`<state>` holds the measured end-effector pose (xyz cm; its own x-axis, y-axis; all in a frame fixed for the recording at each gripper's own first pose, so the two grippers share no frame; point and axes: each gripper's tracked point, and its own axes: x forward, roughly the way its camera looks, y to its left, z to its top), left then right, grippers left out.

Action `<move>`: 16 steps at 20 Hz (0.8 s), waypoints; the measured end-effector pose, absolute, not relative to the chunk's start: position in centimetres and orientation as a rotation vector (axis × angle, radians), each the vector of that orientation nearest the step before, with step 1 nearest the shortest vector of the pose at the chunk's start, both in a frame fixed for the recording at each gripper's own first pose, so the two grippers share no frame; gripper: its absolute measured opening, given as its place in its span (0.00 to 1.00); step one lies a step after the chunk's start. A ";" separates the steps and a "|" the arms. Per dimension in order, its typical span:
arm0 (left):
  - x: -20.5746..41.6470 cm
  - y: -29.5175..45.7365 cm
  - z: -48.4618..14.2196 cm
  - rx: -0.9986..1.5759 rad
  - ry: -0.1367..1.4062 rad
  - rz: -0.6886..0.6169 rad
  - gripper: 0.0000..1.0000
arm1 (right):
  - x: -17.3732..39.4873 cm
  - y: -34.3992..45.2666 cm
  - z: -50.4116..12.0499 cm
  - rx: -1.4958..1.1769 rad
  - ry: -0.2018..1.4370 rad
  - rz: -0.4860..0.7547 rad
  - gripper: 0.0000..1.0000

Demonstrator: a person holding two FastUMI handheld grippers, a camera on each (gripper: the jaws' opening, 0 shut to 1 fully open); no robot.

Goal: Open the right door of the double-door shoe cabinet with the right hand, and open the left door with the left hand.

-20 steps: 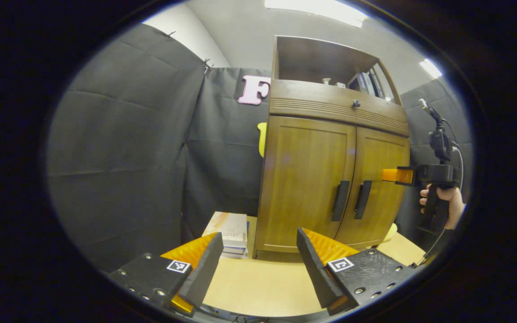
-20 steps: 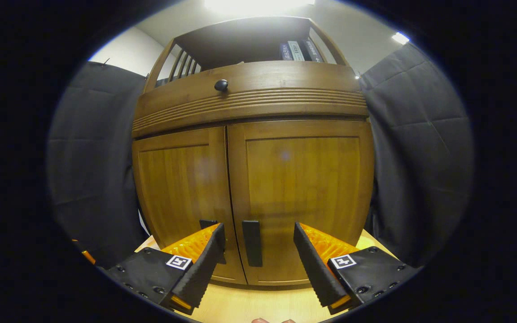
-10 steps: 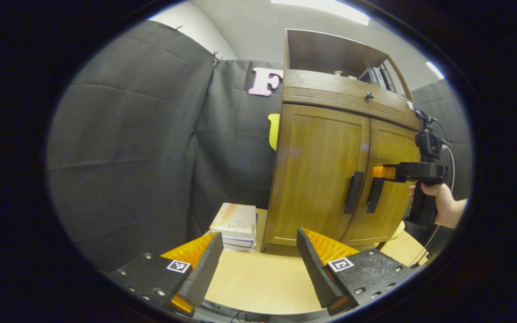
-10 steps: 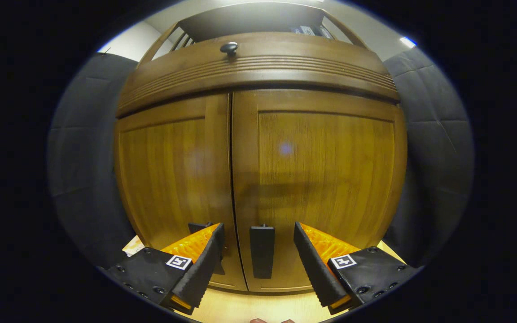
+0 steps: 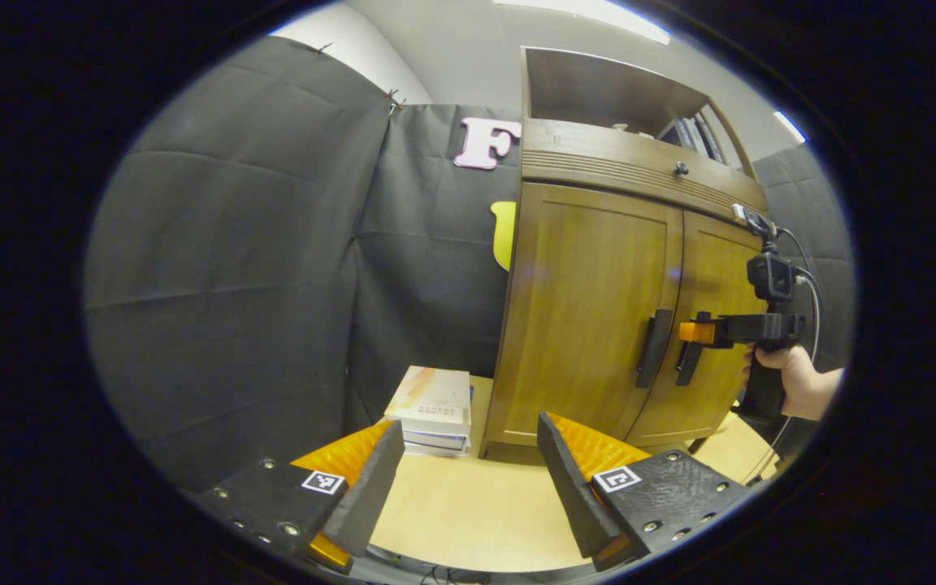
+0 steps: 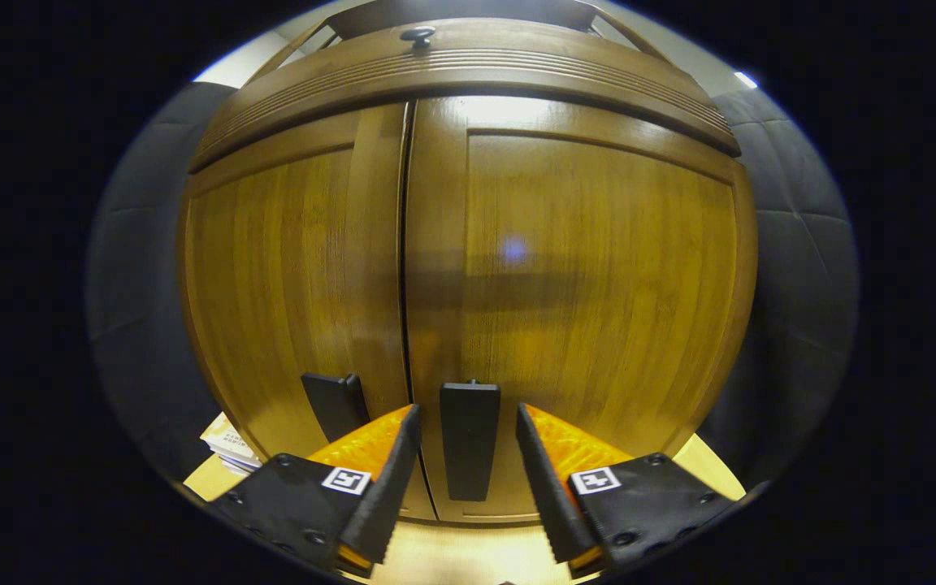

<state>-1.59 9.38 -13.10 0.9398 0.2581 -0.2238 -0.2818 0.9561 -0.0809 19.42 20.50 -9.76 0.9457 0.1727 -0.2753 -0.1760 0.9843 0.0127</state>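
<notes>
At the front of the shoe cabinet (image 6: pixel 468 244), the right gripper (image 6: pixel 461 455) sits with its two fingers spread either side of the right door handle (image 6: pixel 469 439), a gap showing on each side, so the claw is open and not yet pressing on the handle. From the left gripper view, the same right gripper (image 5: pixel 691 333), held in a hand (image 5: pixel 789 378), has its tip at the right door handle (image 5: pixel 687 366), though contact cannot be told from there. Both the right door (image 6: pixel 590 309) and the left door (image 6: pixel 289 284) look shut, with only a thin seam between them. Beside that seam, on the left door, stands the left door handle (image 6: pixel 336 402), untouched.

Well back from the cabinet, the left gripper (image 5: pixel 468 471) hovers over the table (image 5: pixel 468 520) with its claw wide open and empty. Just beside the cabinet's left side lies a stack of books (image 5: pixel 434 410).

By this reading, the step in hand is the grasp on the right door. Next, the right claw needs to close on the handle and then pull outward in an arc about the right-edge hinges. After that, the left gripper must advance to its own handle.
</notes>
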 end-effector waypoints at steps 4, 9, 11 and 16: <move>-1.9 9.4 -12.7 -0.068 0.206 0.269 0.96 | 20.4 21.0 -10.7 0.004 0.307 0.193 0.49; -2.5 8.8 -13.0 -0.062 0.224 0.244 0.95 | 20.4 20.6 -10.8 -0.006 0.297 0.217 0.24; -2.9 7.9 -12.9 -0.057 0.220 0.231 0.96 | 20.4 20.6 -10.9 0.014 0.317 0.236 0.18; -3.6 5.2 -12.0 -0.041 0.209 0.192 0.96 | 18.8 20.2 -10.8 0.016 0.304 0.274 0.18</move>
<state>-3.55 5.18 -12.01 0.9600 0.1848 -0.2103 -0.1933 0.9809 -0.0204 18.81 20.23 -10.76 0.9174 0.2688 -0.2936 -0.2641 0.9628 0.0564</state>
